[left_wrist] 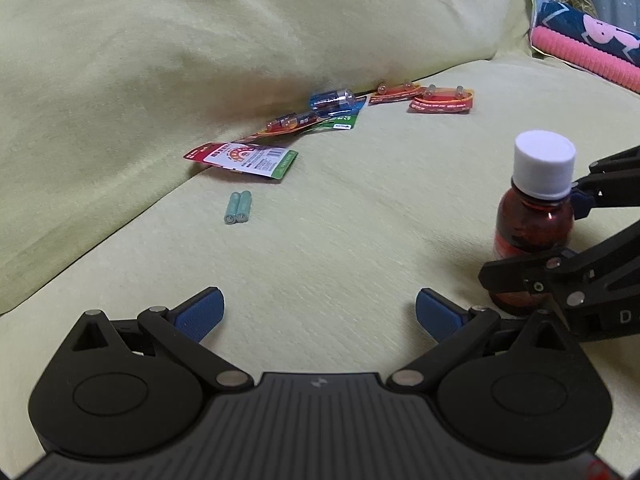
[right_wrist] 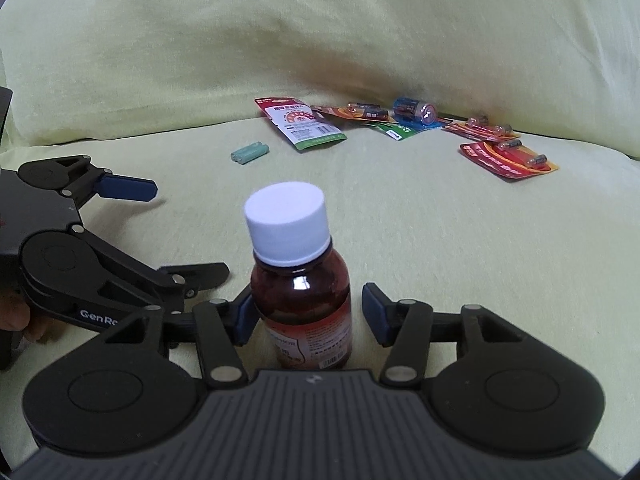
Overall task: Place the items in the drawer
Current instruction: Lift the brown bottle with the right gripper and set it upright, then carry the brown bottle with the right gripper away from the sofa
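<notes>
Nearest us, the bottle [right_wrist: 302, 300] stands upright on the cushion [right_wrist: 460, 260] between the spread fingers of our right gripper [right_wrist: 310, 318]; the left pad looks about touching, the right is apart. We judge it smooth, rigid, top-heavy and easily tipped, so grip the body below the cap [right_wrist: 286, 224]. Our left gripper [left_wrist: 318, 314] hovers released just left, level. Batteries [right_wrist: 250, 153] lie far off.

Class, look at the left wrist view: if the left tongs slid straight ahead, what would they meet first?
Probably the pair of small teal batteries, lying slightly left of centre on the yellow-green cushion; otherwise the open left tongs have bare fabric ahead. Depth is uncertain.
</notes>
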The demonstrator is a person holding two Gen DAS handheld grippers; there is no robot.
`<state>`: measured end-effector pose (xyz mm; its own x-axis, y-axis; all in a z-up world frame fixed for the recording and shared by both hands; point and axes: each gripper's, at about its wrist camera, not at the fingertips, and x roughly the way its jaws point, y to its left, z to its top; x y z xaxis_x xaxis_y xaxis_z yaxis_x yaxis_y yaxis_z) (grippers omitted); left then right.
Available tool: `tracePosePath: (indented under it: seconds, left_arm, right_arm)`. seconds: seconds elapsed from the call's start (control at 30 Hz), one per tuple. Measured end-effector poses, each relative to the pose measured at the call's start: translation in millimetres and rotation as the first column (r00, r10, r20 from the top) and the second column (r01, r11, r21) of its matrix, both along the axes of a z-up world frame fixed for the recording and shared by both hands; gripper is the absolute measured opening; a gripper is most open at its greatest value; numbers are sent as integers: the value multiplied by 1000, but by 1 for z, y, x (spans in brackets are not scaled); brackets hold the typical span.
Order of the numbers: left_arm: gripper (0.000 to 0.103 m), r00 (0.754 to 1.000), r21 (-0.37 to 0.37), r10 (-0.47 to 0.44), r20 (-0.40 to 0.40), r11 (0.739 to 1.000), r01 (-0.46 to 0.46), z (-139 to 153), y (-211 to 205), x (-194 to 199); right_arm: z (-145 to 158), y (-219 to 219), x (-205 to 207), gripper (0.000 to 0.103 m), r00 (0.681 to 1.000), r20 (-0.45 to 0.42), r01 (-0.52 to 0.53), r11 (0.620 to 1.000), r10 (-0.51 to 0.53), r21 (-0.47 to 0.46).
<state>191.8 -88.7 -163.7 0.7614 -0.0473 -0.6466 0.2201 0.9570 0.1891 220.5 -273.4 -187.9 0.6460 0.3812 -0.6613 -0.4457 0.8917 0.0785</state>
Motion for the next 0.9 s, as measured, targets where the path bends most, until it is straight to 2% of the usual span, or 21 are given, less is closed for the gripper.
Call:
tracePosePath:
  seconds: [0.07, 0.23, 0.47, 0.67, 0.9]
  left_arm:
    - [103, 1000, 3, -2, -3, 1000, 2, -1, -1, 0]
    - [103, 1000, 13, -22, -5, 1000, 22, -3, -4, -1]
    - [103, 996, 26, -89, 12, 996, 88, -5, -15, -5]
    - [102, 992, -2, -122, 39, 993, 122, -2, -15, -8]
    - [102, 987, -5, -141, 83, 990, 142, 1, -16, -12]
  right_arm:
    - [1, 0, 1, 41, 1000, -4, 2, 1000, -2, 7]
    - [4, -2, 3, 41, 999, -19, 47, 998, -46, 45]
    - [20, -18, 4, 41, 995, -13, 98, 977, -97, 192]
    - [28, -24, 7, 41, 996, -61, 79, 940, -62, 333]
    - [25, -24, 6, 41, 992, -121, 85, 925, -43, 369]
